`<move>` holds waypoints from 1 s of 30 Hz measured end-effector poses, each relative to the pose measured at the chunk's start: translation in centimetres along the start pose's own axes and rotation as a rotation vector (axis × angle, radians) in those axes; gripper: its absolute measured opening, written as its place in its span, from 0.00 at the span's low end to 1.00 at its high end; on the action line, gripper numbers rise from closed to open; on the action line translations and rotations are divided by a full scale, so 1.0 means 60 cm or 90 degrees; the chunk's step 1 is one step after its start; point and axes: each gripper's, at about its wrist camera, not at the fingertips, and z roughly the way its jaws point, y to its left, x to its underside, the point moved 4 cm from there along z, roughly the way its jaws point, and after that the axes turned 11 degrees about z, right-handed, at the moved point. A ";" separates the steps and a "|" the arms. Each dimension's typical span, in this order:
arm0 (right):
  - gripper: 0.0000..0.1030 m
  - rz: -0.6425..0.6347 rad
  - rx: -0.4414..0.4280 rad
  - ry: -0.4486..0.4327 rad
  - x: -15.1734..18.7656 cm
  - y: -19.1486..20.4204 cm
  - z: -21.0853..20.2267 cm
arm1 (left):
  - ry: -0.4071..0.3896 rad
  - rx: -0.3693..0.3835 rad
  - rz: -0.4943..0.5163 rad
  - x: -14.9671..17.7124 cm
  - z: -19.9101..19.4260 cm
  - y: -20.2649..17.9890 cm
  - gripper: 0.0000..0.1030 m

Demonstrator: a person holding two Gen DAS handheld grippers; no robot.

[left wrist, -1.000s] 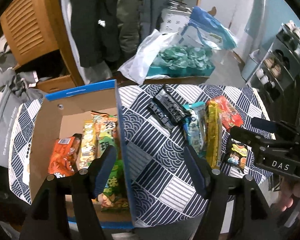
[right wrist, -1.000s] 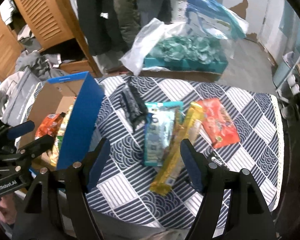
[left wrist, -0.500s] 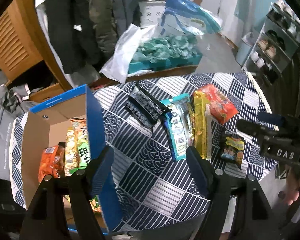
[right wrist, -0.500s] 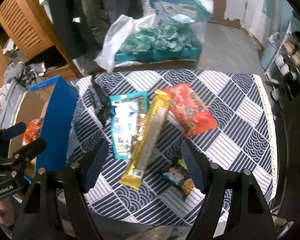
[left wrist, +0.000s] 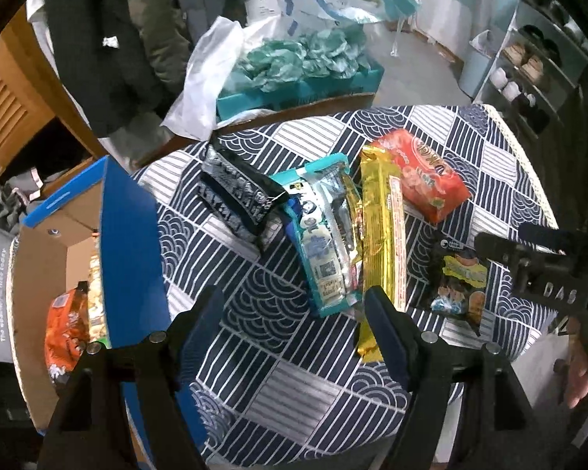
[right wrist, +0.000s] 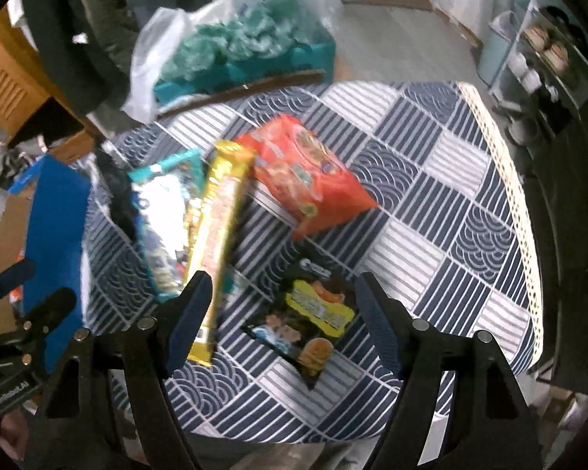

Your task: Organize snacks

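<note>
Loose snack packs lie on the patterned tablecloth (left wrist: 278, 356): a black pack (left wrist: 235, 196), a teal pack (left wrist: 325, 243), a long yellow pack (left wrist: 384, 235), an orange pack (left wrist: 423, 180) and a small dark pack (left wrist: 458, 286). A blue-edged cardboard box (left wrist: 125, 243) at the left holds several snacks. My left gripper (left wrist: 294, 325) is open and empty above the cloth, near the teal and yellow packs. My right gripper (right wrist: 282, 313) is open and empty, with the small dark pack (right wrist: 309, 321) between its fingers. The yellow pack (right wrist: 219, 235) and orange pack (right wrist: 309, 180) lie beyond.
Behind the table stand a teal crate (left wrist: 298, 82) with green bags, a white plastic bag (left wrist: 204, 74) and hanging dark coats (left wrist: 109, 39). A shoe rack (left wrist: 529, 66) stands at the right. The table's lace edge (right wrist: 517, 203) runs along the right.
Both grippers have moved right, away from the box. The loose packs now fill the left view, and the small dark pack has come between the right fingers.
</note>
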 end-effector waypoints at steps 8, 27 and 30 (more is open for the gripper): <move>0.73 0.047 0.029 0.056 0.015 -0.033 0.076 | 0.023 0.013 -0.011 -0.014 0.051 -0.017 0.74; 0.74 0.067 0.123 0.079 0.038 -0.058 0.144 | 0.052 0.027 -0.020 -0.010 0.111 -0.041 0.74; 0.74 0.066 0.119 0.084 0.048 -0.062 0.151 | 0.057 0.028 -0.012 -0.011 0.115 -0.050 0.74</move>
